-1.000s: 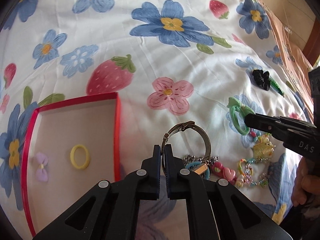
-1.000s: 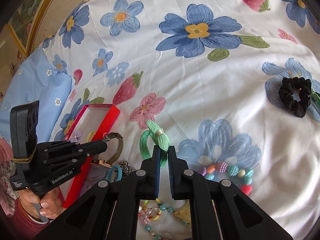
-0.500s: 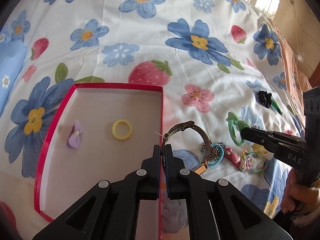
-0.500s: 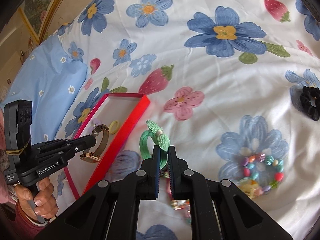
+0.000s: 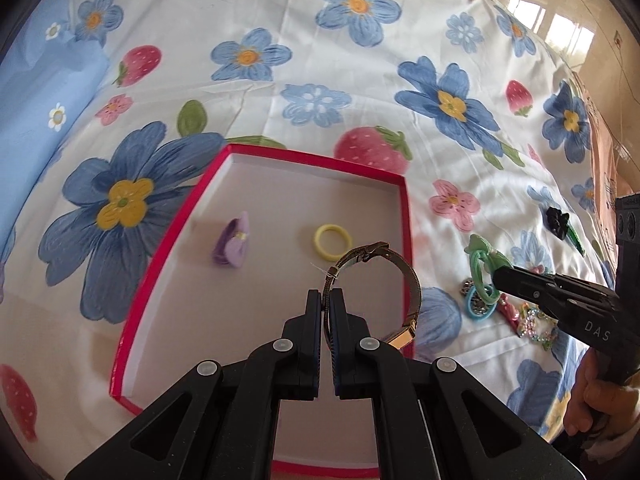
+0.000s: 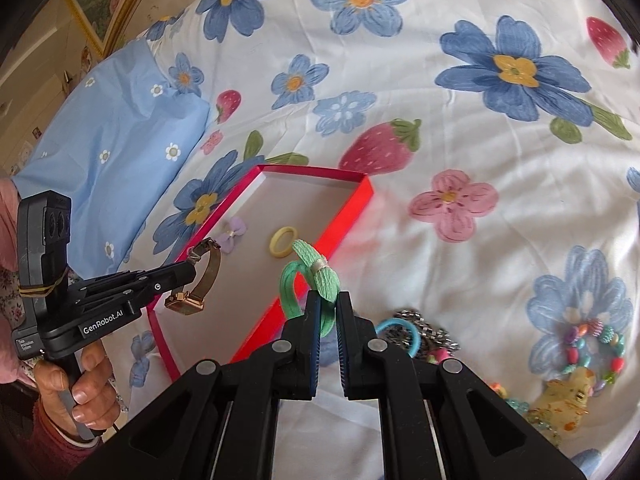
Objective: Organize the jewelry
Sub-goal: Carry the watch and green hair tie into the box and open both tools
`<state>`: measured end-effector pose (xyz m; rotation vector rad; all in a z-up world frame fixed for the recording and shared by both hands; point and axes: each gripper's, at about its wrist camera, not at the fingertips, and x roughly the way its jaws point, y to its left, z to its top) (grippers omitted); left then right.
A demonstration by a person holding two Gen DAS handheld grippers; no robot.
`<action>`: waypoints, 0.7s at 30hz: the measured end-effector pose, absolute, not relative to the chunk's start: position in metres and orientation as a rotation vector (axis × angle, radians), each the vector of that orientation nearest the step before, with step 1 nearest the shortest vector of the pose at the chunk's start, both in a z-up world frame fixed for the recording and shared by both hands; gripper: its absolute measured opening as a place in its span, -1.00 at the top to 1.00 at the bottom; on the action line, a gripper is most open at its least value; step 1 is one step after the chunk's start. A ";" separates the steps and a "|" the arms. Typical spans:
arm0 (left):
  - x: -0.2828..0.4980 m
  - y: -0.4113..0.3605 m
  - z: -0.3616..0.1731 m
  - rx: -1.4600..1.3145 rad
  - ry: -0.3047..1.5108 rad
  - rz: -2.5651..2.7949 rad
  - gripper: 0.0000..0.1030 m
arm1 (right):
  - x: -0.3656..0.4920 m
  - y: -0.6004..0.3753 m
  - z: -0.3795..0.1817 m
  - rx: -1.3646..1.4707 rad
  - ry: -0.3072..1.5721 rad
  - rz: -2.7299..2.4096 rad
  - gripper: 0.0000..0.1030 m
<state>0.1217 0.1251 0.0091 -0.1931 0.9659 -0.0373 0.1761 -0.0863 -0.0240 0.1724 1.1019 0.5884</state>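
Note:
My left gripper [image 5: 326,300] is shut on the mesh band of a bronze wristwatch [image 5: 384,280] and holds it above the right side of the red-rimmed box [image 5: 168,248]. Inside the box lie a lilac bow clip [image 5: 233,242] and a yellow ring [image 5: 331,241]. My right gripper [image 6: 327,304] is shut on a green hair tie [image 6: 316,276], hanging over the box's right wall [image 6: 320,248]. The right wrist view also shows the left gripper [image 6: 188,270] with the watch [image 6: 200,284]. In the left wrist view the right gripper [image 5: 494,276] carries the green tie [image 5: 482,264].
A pile of jewelry lies on the flowered bedsheet right of the box: a blue ring [image 6: 400,332], a chain [image 6: 424,332], a bead bracelet [image 6: 592,348] and a yellow charm [image 6: 568,400]. A black scrunchie [image 5: 558,220] lies farther right. A blue pillow [image 6: 108,160] sits at the left.
Both grippers moved left from the jewelry pile toward the box. The watch now hangs over the box interior, and the green tie has reached the box's right wall.

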 end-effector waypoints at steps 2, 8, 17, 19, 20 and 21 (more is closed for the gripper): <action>0.120 0.132 0.008 -0.202 0.966 -0.026 0.94 | 0.177 -0.078 -0.025 0.167 1.105 0.603 0.86; 0.118 0.152 0.003 -0.231 0.975 0.010 0.94 | 0.180 -0.054 -0.025 0.149 1.111 0.641 0.86; 0.126 0.172 -0.010 -0.253 0.994 0.059 0.94 | 0.189 -0.020 -0.030 0.123 1.120 0.688 0.86; 0.131 0.175 -0.014 -0.255 1.000 0.069 0.94 | 0.192 -0.013 -0.033 0.115 1.126 0.695 0.86; 0.132 0.176 -0.016 -0.256 1.002 0.073 0.94 | 0.193 -0.008 -0.035 0.109 1.130 0.700 0.86; 0.135 0.177 -0.018 -0.254 1.007 0.078 0.94 | 0.195 -0.005 -0.036 0.104 1.134 0.704 0.86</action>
